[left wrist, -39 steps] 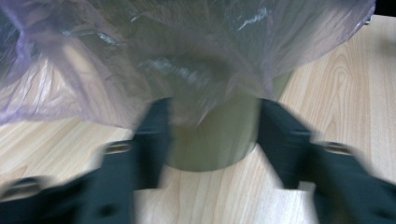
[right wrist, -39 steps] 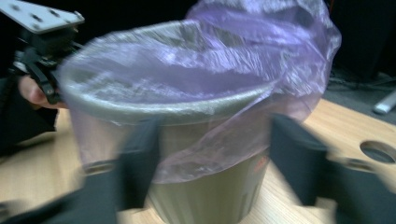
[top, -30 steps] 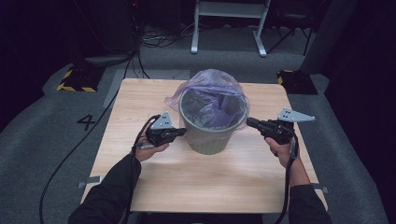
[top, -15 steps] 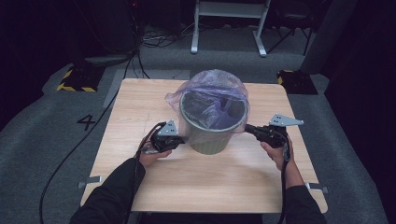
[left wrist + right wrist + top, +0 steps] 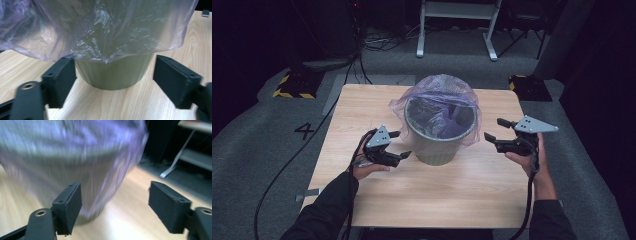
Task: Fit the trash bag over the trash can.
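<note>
The left gripper [image 5: 398,145] rests low over the table, its jaws spread wide and holding nothing. In the left gripper view [image 5: 113,82] the two black jaws stand on either side of the lower wall of the green bin [image 5: 113,75], which sits just ahead of them and between their tips, apart from both. Above the jaws hangs the loose hem of the purple plastic bag [image 5: 105,30], draped over the bin's upper part and stopping short of its base.

The right gripper [image 5: 498,131] is held on the far side of the bin [image 5: 437,145] from the left one, a little above the table, its jaws also wide open and empty. Its tips point toward the bag's skirt [image 5: 437,90], near it but not touching. In the right gripper view [image 5: 115,202], which is blurred, the bin and bag [image 5: 70,150] lie ahead and to the left of the jaws, with the left jaw in front of the bin's side.

The bin stands upright on the wooden table [image 5: 452,195], between the two grippers, with the bag lining its mouth and folded out over the rim.
</note>
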A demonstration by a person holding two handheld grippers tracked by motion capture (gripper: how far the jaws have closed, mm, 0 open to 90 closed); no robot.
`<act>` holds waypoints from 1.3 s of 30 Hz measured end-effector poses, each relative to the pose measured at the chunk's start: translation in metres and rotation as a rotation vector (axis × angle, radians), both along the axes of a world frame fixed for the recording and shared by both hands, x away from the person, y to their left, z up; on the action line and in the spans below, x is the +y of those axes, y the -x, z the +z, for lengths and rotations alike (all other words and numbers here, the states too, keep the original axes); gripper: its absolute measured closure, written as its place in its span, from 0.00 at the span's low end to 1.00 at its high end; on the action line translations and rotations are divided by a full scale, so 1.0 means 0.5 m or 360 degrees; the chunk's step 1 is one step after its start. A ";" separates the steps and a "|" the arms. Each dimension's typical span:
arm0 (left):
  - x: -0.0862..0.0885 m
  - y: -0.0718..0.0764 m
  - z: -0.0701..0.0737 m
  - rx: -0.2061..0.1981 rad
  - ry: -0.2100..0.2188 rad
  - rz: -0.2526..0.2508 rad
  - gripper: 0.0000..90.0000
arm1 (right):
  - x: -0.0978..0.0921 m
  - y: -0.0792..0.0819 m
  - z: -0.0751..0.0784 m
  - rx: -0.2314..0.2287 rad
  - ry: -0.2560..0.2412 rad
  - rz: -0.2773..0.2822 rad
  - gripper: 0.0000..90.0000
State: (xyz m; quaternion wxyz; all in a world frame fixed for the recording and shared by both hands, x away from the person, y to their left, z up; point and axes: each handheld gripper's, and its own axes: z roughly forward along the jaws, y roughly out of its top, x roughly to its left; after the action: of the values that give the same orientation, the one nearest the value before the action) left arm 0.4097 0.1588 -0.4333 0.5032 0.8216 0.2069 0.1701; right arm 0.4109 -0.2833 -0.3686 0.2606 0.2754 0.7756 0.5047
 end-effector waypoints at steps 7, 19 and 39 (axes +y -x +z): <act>-0.022 -0.009 0.016 -0.0074 -0.0062 0.0032 0.30 | 0.032 -0.012 0.088 -0.0123 0.0012 0.0054 0.28; -0.049 -0.036 0.012 -0.0086 -0.0267 -0.0016 0.90 | 0.159 -0.118 0.125 -0.0030 0.0216 0.0139 0.37; -0.043 -0.050 0.002 -0.0042 -0.0238 -0.0061 1.00 | 0.189 -0.209 0.098 0.0074 0.0350 -0.0065 1.00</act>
State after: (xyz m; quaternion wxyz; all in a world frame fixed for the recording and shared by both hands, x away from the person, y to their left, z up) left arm 0.4349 0.1375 -0.4321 0.4463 0.8584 0.1711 0.1861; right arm 0.5153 -0.1887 -0.3197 0.2812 0.2725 0.8264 0.4046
